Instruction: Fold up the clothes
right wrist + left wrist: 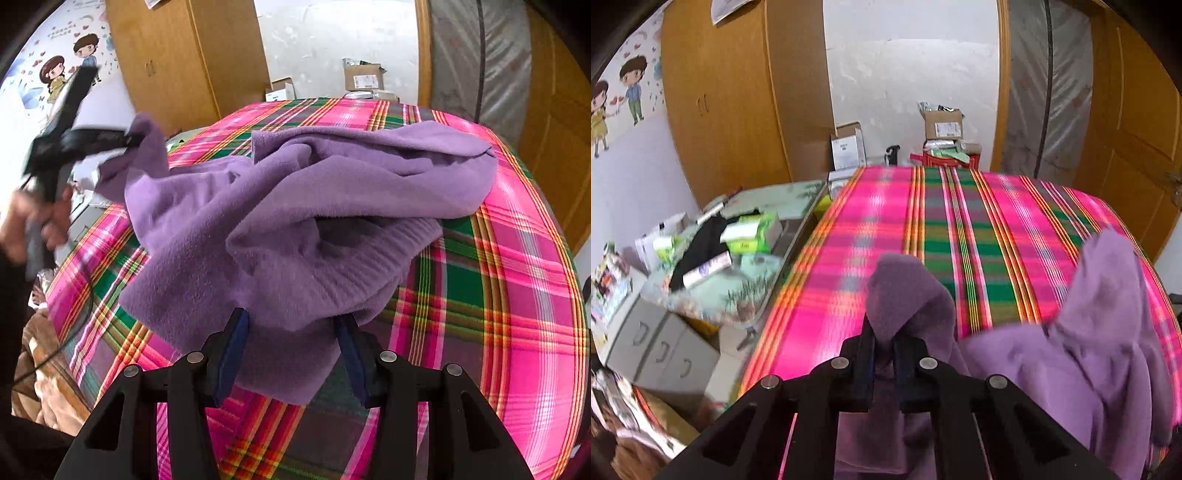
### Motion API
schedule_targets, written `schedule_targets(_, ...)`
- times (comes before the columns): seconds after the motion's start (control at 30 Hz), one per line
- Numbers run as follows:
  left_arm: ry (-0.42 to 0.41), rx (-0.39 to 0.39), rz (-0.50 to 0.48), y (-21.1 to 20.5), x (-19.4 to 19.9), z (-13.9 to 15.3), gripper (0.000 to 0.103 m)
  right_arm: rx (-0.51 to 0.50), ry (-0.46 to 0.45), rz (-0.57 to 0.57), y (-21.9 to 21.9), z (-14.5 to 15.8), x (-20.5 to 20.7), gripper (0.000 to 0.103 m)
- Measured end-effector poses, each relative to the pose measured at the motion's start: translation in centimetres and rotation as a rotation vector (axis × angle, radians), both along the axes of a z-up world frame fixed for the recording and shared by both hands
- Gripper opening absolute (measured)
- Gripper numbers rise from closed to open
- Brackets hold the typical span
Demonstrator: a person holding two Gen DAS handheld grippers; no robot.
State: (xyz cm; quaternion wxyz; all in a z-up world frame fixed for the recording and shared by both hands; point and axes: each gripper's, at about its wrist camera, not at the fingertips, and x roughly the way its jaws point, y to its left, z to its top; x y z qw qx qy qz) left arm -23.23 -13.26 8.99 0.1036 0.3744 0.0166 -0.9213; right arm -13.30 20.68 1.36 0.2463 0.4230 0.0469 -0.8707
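A crumpled purple fleece garment lies on the pink and green plaid bed sheet. My left gripper is shut on a corner of the garment and holds it up off the sheet; the rest trails down to the right. In the right wrist view the left gripper is at the upper left, blurred, with a hand on its handle. My right gripper stands open over the near hem, which lies between its blue pads without being pinched.
A cluttered side table with boxes and dark cloth stands left of the bed, with grey drawers below it. A wooden wardrobe, cardboard boxes and a wooden door line the far wall.
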Motion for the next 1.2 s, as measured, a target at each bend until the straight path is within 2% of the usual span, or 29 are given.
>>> schedule_targets(0.1,0.019,0.015,-0.022,-0.5,-3.6,0.8,0.008,0.001,0.002,-0.005,-0.1,0.2,-0.3,0.051)
schedule_targets(0.23,-0.064,0.037,-0.030,-0.5,-6.1,-1.2,0.009,0.003,0.002,-0.009,-0.1,0.2,-0.5,0.051)
schedule_targets(0.4,-0.083,0.054,-0.077,0.1,-3.2,-3.3,0.010,-0.006,-0.002,-0.021,0.3,-0.1,-0.6,0.051)
schedule_targets(0.5,-0.079,0.050,-0.072,-0.1,-1.0,-3.6,0.013,-0.012,-0.002,-0.021,0.4,-0.1,-0.6,0.051)
schedule_targets(0.63,-0.069,0.120,-0.075,-0.5,2.1,-3.4,0.018,-0.030,0.004,-0.028,0.6,0.2,-0.3,0.051)
schedule_targets(0.8,-0.058,0.146,-0.079,0.6,5.7,-3.3,0.019,-0.062,0.077,-0.014,1.3,3.0,0.5,0.051)
schedule_targets(1.0,-0.069,0.202,-0.070,1.3,8.0,-4.3,0.020,-0.064,0.191,0.057,0.0,6.4,-0.5,0.051)
schedule_targets(1.2,-0.086,0.232,-0.067,2.0,9.1,-5.1,0.020,-0.035,0.185,0.227,-5.7,7.2,-5.0,0.051)
